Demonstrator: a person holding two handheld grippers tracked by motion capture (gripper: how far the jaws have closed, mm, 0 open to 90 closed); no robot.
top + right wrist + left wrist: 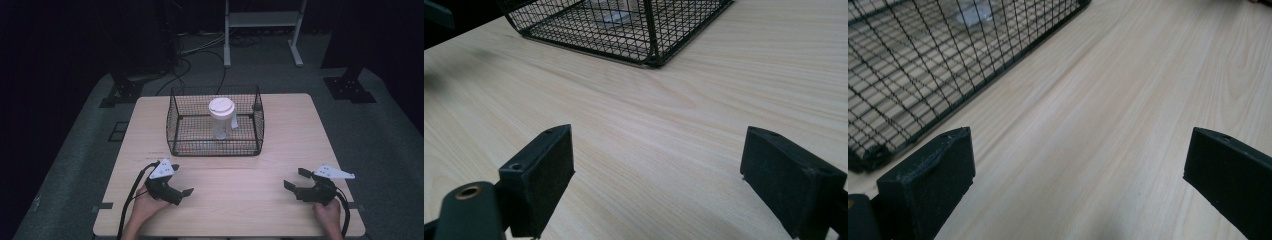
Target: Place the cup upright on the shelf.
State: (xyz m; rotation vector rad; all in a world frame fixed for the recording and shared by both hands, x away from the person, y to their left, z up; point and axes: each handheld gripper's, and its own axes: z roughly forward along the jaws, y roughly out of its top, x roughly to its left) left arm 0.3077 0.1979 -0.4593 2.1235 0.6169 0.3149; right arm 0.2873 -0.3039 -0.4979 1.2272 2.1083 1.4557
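1. I read this as a lab recording bay: black-curtained walls, dim all round.
2. Grey carpet (pixel 385 135), cables (pixel 200 55) loose on it, black stand feet (pixel 350 87), white frame legs (pixel 227 35).
3. One light wooden table (pixel 290 135) carries a staged wire basket (pixel 215 122) and lidded cup (pixel 221 117).

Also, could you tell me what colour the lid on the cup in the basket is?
The lid is white, clearest in the high view.
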